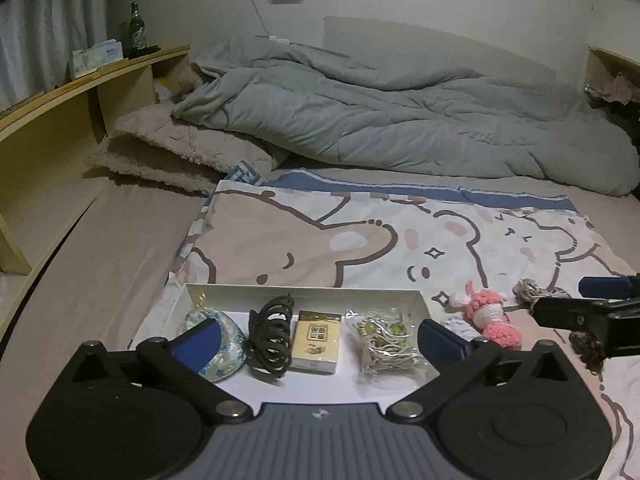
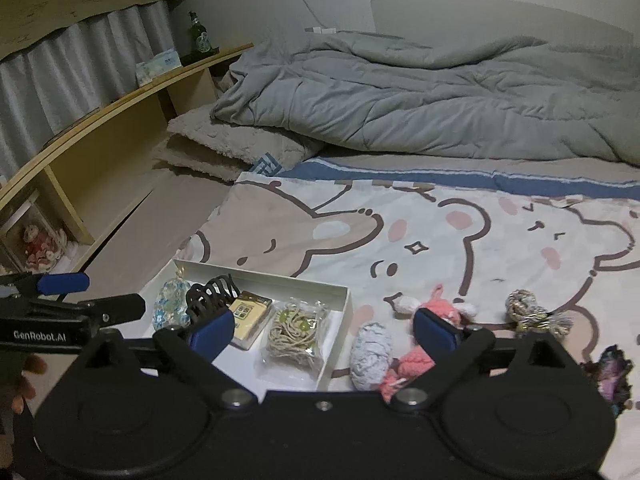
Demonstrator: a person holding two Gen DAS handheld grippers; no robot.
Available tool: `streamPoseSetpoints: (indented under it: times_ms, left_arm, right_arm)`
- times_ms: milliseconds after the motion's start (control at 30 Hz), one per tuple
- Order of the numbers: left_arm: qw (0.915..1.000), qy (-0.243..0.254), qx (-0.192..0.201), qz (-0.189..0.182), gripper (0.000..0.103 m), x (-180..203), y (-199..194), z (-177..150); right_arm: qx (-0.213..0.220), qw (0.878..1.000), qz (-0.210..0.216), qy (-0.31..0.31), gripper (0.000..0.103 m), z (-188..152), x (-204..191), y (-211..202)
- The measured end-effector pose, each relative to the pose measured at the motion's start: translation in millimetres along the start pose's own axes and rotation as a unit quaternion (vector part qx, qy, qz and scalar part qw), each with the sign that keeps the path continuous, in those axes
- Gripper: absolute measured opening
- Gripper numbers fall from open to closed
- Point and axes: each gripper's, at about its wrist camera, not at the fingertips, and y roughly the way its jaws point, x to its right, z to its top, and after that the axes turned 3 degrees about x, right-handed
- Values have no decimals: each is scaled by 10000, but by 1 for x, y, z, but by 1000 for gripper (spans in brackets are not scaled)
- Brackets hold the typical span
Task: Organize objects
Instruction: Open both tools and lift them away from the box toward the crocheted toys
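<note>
A white tray [image 1: 304, 291] lies on the cartoon bedsheet and holds a floral pouch [image 1: 228, 344], a dark hair claw [image 1: 272, 336], a yellow box [image 1: 316, 342] and a bagged cord [image 1: 386, 340]. My left gripper [image 1: 320, 340] is open and empty, just above the tray's near side. My right gripper [image 2: 324, 332] is open and empty, over the tray's right edge [image 2: 340, 320]. A pale blue knit piece [image 2: 370, 354], a pink crochet doll [image 2: 416, 360], a rope knot [image 2: 524, 310] and a dark purple item [image 2: 610, 374] lie on the sheet right of the tray.
A crumpled grey duvet [image 1: 400, 120] and a beige fleece pillow [image 1: 180, 152] lie at the back. A wooden shelf headboard [image 1: 80, 120] with a green bottle [image 1: 136, 32] and tissue box [image 1: 96, 56] runs along the left.
</note>
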Motion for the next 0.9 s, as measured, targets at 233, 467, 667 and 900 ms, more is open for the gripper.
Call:
streamPoseSetpoints:
  times_ms: [233,467,667,900]
  left_arm:
    - [9999,37,32,-149,103,12,-13,-4]
    - [9998,108,23,-144,103,20,-19,-5]
    - [9997,153,55,-201,103,25,-19,-4]
    - [9995,101,18,-304,103,32,-10,-2]
  right_arm:
    - [110,9998,-61,-152,103,-2,6,-23]
    - [178,9994,-141,-246,103,-9,16,-34]
    - [192,9994,-181,-218,103,-10,24,-37]
    - [301,9990,-238,-210,103,-9,38,-42]
